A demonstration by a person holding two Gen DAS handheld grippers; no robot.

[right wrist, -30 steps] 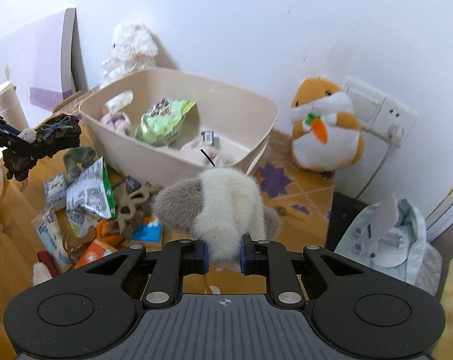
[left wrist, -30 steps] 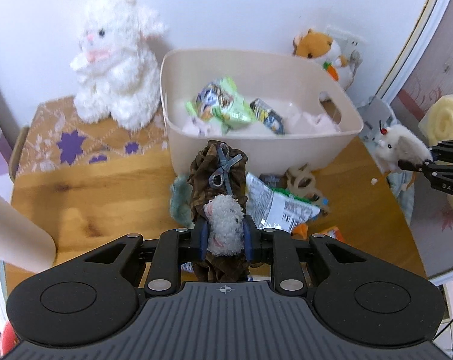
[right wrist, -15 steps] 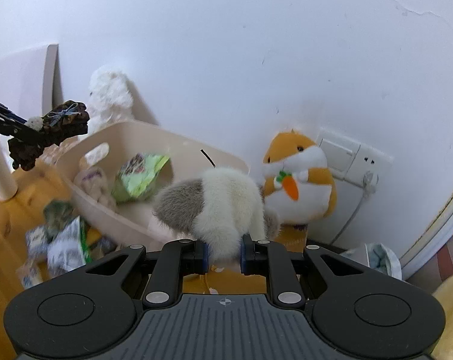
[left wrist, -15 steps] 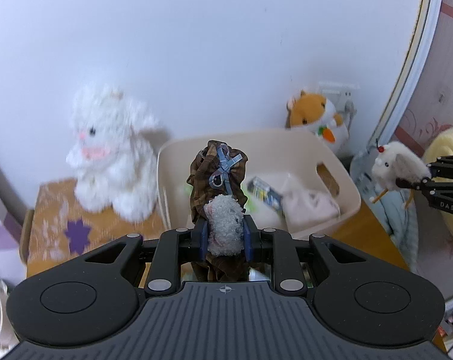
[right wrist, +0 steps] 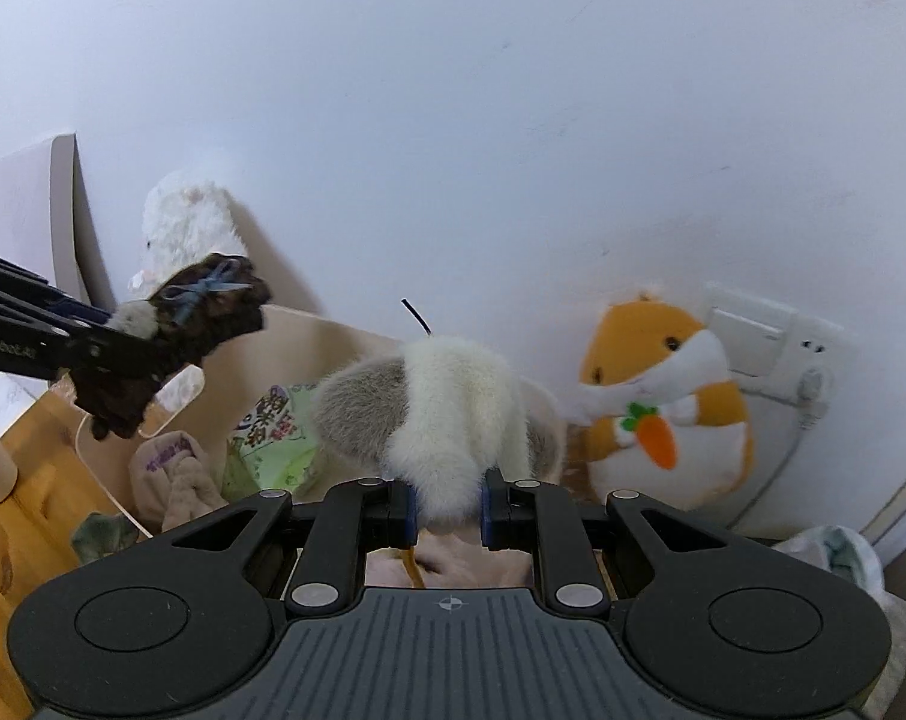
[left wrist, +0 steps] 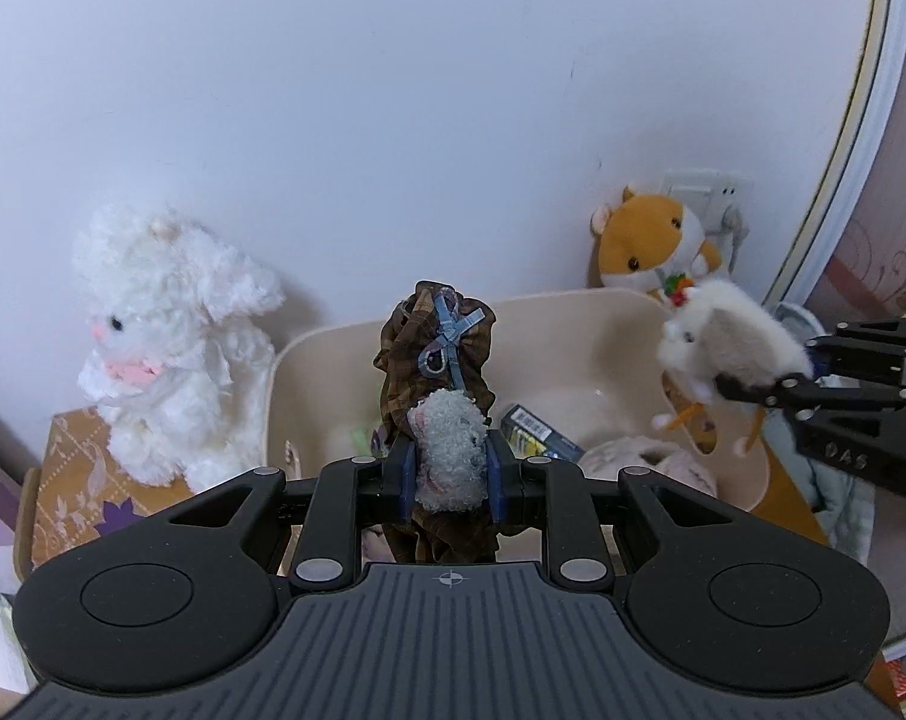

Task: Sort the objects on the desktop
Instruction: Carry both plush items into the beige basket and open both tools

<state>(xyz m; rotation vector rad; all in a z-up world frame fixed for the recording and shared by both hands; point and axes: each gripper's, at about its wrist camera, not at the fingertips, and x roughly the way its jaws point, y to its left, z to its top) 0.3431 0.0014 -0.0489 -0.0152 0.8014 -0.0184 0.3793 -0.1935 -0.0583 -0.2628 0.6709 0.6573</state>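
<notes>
Above the bin (left wrist: 603, 324), each gripper clamps a plush toy.

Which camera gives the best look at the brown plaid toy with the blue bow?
The left wrist view: the brown plaid toy stands centered and sharp, clamped in the left gripper, bow and fluffy white patch plain. The right wrist view shows it only sideways at the left edge, smaller, darker and slightly blurred, above the beige bin.
</notes>
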